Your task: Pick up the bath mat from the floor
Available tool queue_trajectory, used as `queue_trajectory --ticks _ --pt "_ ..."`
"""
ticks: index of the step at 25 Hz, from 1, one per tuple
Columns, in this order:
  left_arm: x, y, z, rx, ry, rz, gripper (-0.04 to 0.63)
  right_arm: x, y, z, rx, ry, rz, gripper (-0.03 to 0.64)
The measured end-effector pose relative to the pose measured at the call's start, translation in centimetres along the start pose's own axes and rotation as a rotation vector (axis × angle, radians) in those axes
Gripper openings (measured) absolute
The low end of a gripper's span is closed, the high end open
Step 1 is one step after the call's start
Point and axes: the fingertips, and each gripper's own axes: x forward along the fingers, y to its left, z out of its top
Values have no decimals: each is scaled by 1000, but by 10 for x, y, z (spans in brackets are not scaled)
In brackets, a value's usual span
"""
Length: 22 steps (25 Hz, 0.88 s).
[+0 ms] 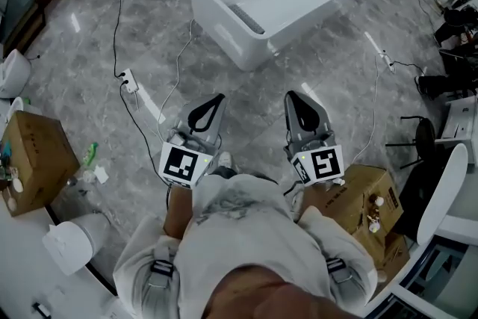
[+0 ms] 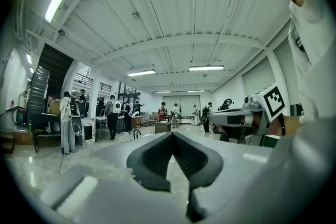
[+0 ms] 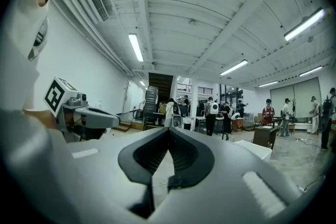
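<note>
No bath mat shows on the grey marble floor [image 1: 89,48]. A ribbed grey strip [image 1: 246,19] lies inside the white bathtub [image 1: 314,0]; I cannot tell what it is. My left gripper [image 1: 218,98] and right gripper [image 1: 290,95] are held side by side close to the person's chest, level and pointing out across the room. Both are shut, tips touching, with nothing between them. In the left gripper view the left gripper's [image 2: 172,134] tips meet, and the right gripper's body [image 2: 247,115] shows beside them. In the right gripper view the right gripper's [image 3: 168,129] tips meet too.
A power strip [image 1: 129,81] with cables lies on the floor left of the tub. Cardboard boxes stand at the left [image 1: 33,157] and right [image 1: 366,194]. A black stool [image 1: 423,134] and a white chair [image 1: 446,179] stand to the right. Several people [image 2: 113,115] stand far off.
</note>
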Motion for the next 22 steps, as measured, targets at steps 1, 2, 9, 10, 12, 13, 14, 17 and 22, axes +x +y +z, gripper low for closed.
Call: queue_trajectory --ticks 1,2,9,10,12,13,14,17,22 --pt "4 5 0 1 1 -5 3 6 -4 -2 0 5 -10 2" --pt "9 9 -1 0 3 -11 3 12 -8 -3 2 13 -21 2" --pt "47 31 -7 3 17 -46 3 44 -34 -6 9 29 -45 2" --pt "54 33 -9 29 16 -57 3 48 -37 -9 13 33 -42 2" --pt "68 39 -12 56 19 -68 3 59 -45 -16 24 43 -35 2" --pt "76 42 -14 58 23 -66 3 64 -50 -19 31 47 -31 2" --pt "84 45 -15 56 28 -62 3 69 -56 -22 37 49 -25 2" --pt "113 51 -15 40 41 -39 3 85 -80 -29 51 44 -9 2" --pt "169 69 -11 86 49 -12 3 125 -127 -39 75 41 33 2"
